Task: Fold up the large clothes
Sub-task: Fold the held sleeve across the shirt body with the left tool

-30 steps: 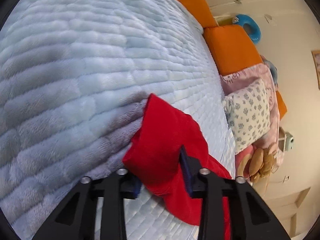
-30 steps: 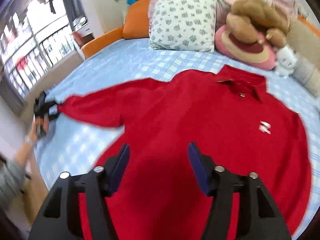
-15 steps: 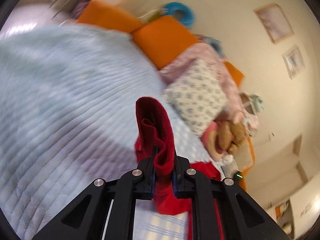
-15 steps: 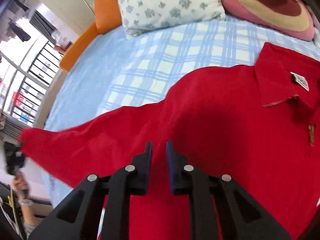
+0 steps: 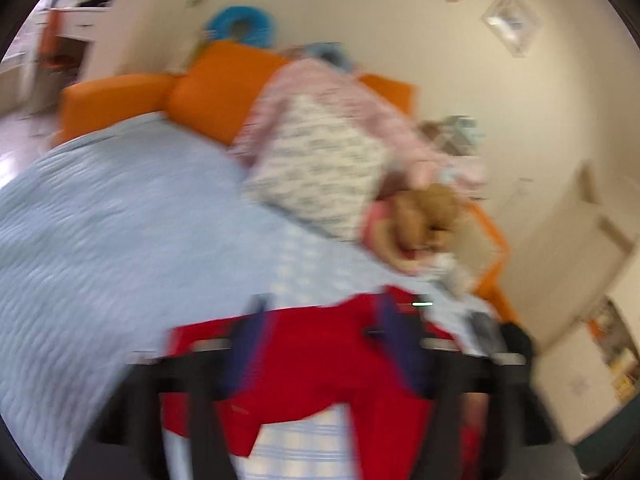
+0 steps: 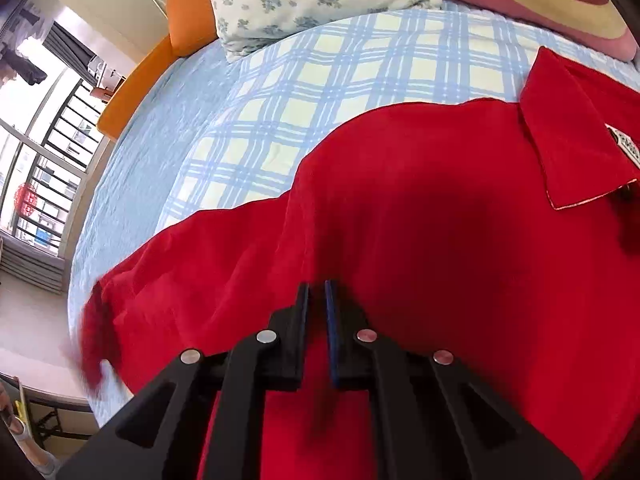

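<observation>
Spread flat on the checked bedspread [image 6: 320,64]: red shirt [image 6: 440,208]. Right gripper [image 6: 317,292] closing, pinching a shirt fold. Left gripper [image 5: 320,320] opening above the shirt's edge, clear of it.

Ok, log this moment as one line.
step: folding sleeve | left gripper: jaws opening, red long-sleeved polo shirt below | right gripper: closing, pinching shirt | surface: blue checked bed cover

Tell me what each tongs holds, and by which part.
Left tongs: jaws opening wide, nothing gripped; the red shirt lies beyond them. Right tongs: jaws closing over the shirt's shoulder by the sleeve; whether cloth is pinched cannot be told.
</observation>
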`<move>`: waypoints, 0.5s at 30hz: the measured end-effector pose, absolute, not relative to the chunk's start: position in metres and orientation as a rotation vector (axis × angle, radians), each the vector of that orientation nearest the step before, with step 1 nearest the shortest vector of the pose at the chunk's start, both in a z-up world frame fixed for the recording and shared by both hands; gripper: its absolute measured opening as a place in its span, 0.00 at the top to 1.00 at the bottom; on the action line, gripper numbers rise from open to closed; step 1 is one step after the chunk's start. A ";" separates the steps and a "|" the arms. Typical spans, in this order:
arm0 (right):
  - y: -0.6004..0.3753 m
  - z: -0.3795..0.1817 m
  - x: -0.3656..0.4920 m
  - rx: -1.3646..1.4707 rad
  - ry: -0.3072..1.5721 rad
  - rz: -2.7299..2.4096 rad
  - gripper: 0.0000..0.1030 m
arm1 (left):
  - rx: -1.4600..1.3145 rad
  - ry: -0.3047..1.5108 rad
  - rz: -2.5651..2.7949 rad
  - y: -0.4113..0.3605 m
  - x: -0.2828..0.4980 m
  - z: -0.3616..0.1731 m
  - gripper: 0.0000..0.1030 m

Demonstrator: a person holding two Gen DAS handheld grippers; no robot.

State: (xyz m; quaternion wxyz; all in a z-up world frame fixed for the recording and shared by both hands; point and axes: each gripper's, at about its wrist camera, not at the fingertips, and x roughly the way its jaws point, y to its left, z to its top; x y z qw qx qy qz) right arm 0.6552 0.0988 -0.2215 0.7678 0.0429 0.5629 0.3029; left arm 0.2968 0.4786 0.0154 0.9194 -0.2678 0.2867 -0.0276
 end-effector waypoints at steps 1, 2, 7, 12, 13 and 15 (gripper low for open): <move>0.100 -0.221 0.655 0.082 1.218 0.655 0.92 | -0.539 0.629 0.026 0.490 0.294 -0.008 0.21; 0.102 -0.219 0.654 0.063 1.213 0.651 0.92 | -0.534 0.659 0.079 0.499 0.291 -0.025 0.21; 0.104 -0.220 0.653 0.035 1.209 0.651 0.92 | -0.480 0.777 0.257 0.504 0.263 -0.112 0.21; 0.107 -0.220 0.652 0.019 1.204 0.646 0.92 | 0.045 0.809 0.244 0.407 0.268 -0.145 0.19; 0.106 -0.220 0.652 0.023 1.204 0.644 0.92 | 0.091 0.812 0.217 0.390 0.271 -0.147 0.16; 0.105 -0.221 0.652 0.036 1.206 0.645 0.92 | 0.163 0.807 0.182 0.365 0.278 -0.152 0.13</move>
